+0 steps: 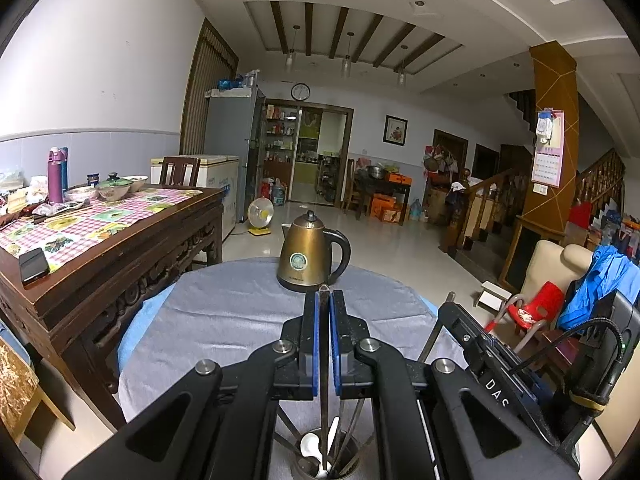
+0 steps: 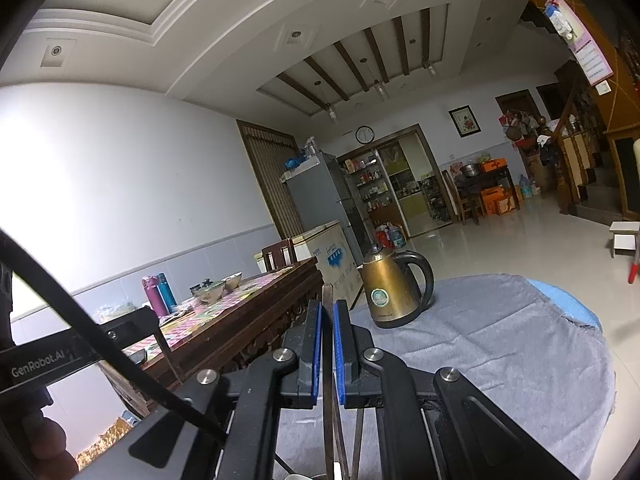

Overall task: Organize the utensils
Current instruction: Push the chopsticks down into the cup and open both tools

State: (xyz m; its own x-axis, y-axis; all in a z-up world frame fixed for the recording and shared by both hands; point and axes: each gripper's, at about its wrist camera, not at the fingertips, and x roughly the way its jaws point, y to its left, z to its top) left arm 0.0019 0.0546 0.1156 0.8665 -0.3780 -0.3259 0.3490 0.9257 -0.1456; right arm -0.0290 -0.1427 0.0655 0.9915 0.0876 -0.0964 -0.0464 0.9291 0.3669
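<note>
My left gripper (image 1: 323, 300) is shut on a dark chopstick (image 1: 324, 420) that stands upright between the blue pads. Its lower end reaches into a metal utensil cup (image 1: 354, 450) holding a white spoon (image 1: 310, 442) and several more chopsticks. My right gripper (image 2: 328, 308) is shut on another dark chopstick (image 2: 329, 420), also upright, above more sticks at the bottom edge. In the left wrist view the right gripper (image 1: 450, 312) sits just to the right with its stick. The right wrist view shows the left gripper (image 2: 152, 316) at its left.
A brass electric kettle (image 1: 312, 256) (image 2: 394, 292) stands at the far side of the round table under a grey cloth (image 1: 224, 312) (image 2: 500, 360). A carved wooden table (image 1: 120, 248) on the left carries bowls, bottles and a phone (image 1: 34, 266). A red chair (image 1: 536, 308) is right.
</note>
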